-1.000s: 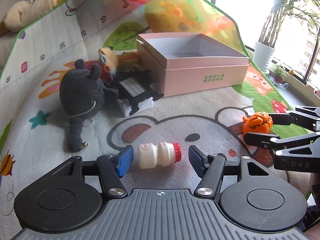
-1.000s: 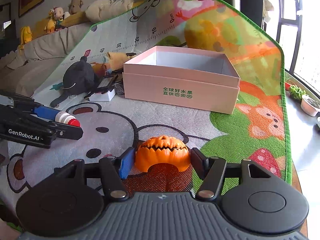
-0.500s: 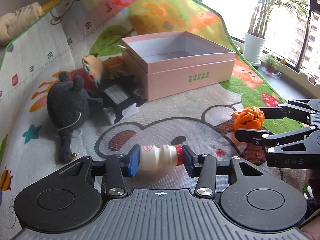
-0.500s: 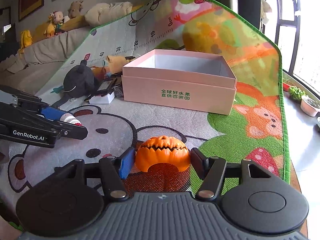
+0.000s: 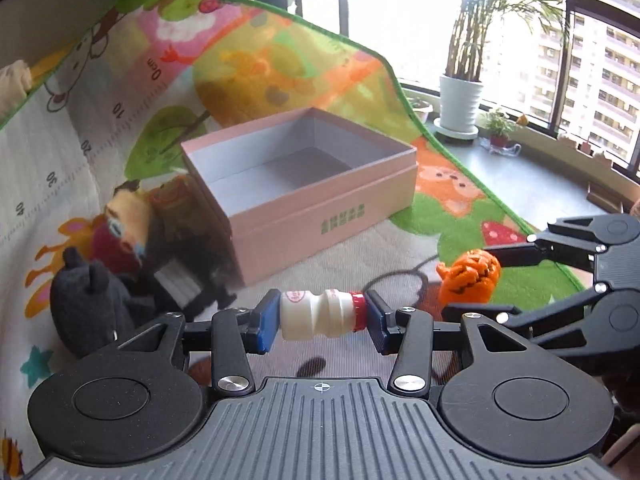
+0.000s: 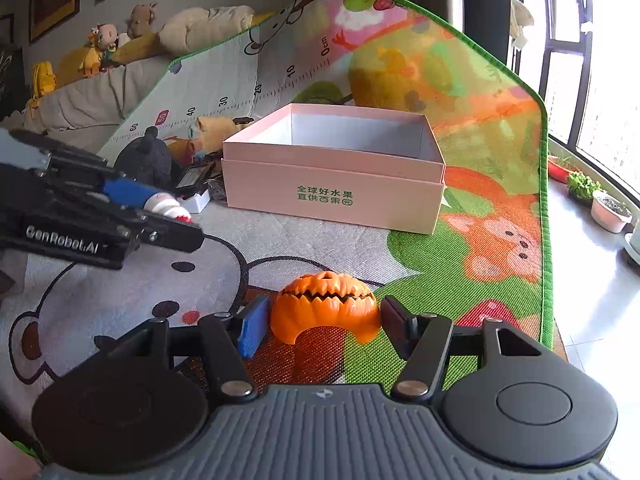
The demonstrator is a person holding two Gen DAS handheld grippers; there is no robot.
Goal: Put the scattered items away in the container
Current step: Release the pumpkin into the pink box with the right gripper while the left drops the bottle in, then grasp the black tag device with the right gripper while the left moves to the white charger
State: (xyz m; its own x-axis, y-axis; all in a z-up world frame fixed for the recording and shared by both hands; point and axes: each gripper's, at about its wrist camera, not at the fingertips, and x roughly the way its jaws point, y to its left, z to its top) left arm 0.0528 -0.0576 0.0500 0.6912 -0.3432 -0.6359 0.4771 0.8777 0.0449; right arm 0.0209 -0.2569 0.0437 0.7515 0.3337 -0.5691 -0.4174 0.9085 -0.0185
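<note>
A small white bottle with a red cap lies crosswise between the blue pads of my left gripper, which is shut on its two ends and holds it above the play mat. From the right wrist view the bottle and left gripper hang at the left. An orange toy pumpkin sits low on the mat, and my right gripper is shut on its sides. In the left wrist view the pumpkin and right gripper are at the right. The open pink box stands behind, with nothing visible inside.
A black plush, a yellow-faced plush and a black-and-white item lie left of the box. The mat's green edge borders grey floor with potted plants. Soft toys line a sofa at the far left.
My left gripper closed on the bottle, then lifted it off the mat and tilted; the box now looks closer and more from above. The right gripper and pumpkin stayed still.
</note>
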